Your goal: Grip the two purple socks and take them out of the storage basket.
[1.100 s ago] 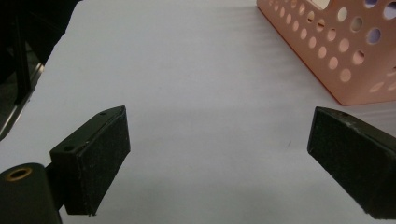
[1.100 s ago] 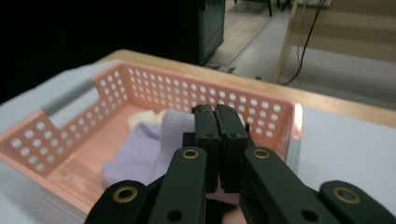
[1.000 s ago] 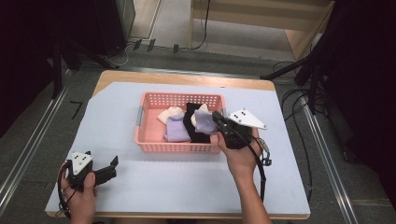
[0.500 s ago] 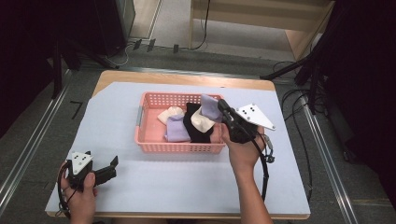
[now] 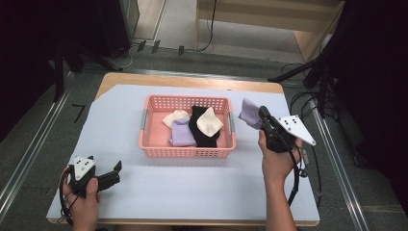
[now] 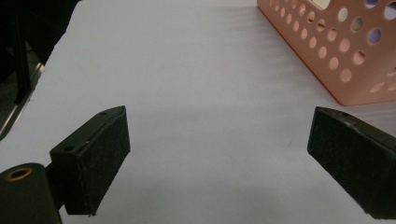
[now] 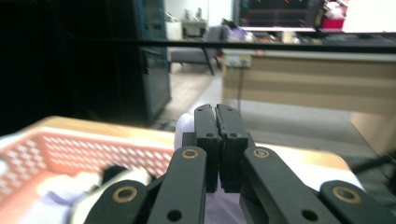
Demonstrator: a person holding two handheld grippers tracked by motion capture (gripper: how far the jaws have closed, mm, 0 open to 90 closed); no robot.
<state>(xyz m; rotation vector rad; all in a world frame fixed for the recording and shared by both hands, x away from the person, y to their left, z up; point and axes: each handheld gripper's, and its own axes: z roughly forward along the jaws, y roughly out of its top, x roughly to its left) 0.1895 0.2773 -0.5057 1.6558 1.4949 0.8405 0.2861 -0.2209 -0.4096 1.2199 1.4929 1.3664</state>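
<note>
Your right claw is closed tight on the purple sock, and since a moment ago it has carried the sock out of the pink basket; now the sock hangs just beside the basket's right wall, above the surface. So the picking is done, I think, and next you lay it down. Your left claw rests wide and empty, well apart.
</note>
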